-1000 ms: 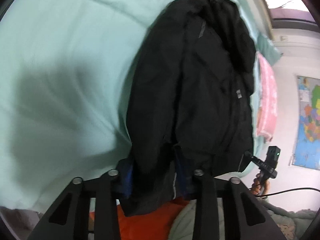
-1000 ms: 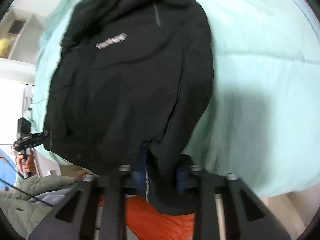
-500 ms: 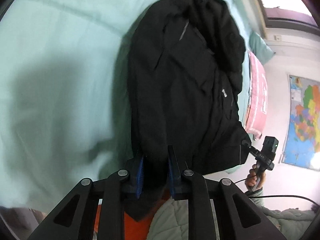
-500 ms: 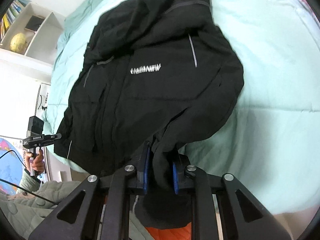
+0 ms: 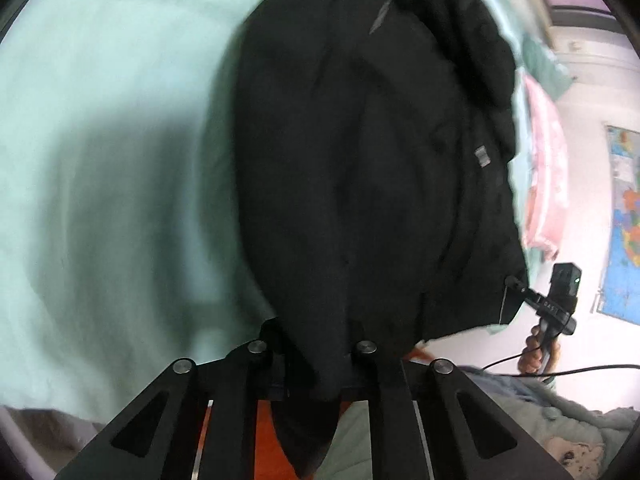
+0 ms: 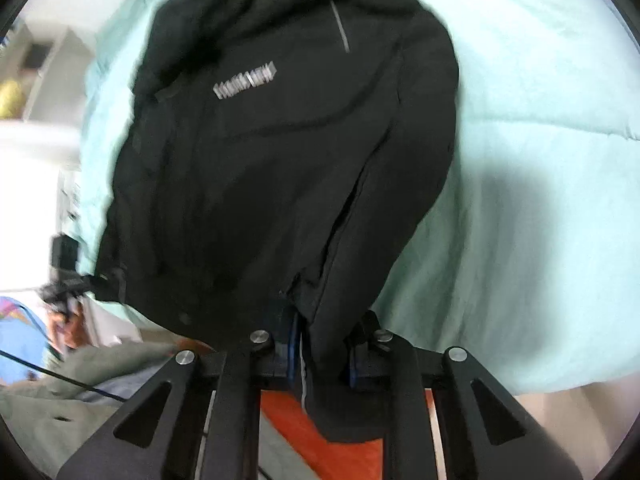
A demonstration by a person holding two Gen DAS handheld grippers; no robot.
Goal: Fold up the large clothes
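Observation:
A black jacket (image 5: 340,160) lies spread on a mint-green bed cover (image 5: 100,160), with its hem at the near edge. My left gripper (image 5: 316,360) pinches one corner of the hem, its jaws closing tight on the cloth. In the right wrist view the jacket (image 6: 280,180) shows a grey chest logo. My right gripper (image 6: 324,356) is shut on the other hem corner, and cloth hangs down between its blue pads (image 6: 294,348). Each view shows the other gripper at the jacket's far corner: right gripper (image 5: 520,284), left gripper (image 6: 92,278). A hand holds each one.
The bed cover (image 6: 540,160) spreads wide around the jacket. A pink cloth (image 5: 548,180) and a wall map (image 5: 624,220) are at the right. A white shelf (image 6: 24,92) stands at the left. Orange fabric (image 6: 340,420) and a grey-green padded sleeve (image 5: 560,412) lie below the grippers.
The left jaws have closed from wide apart onto the hem. Both grippers shifted with the hem, and the jacket now looms larger and blurred in both views.

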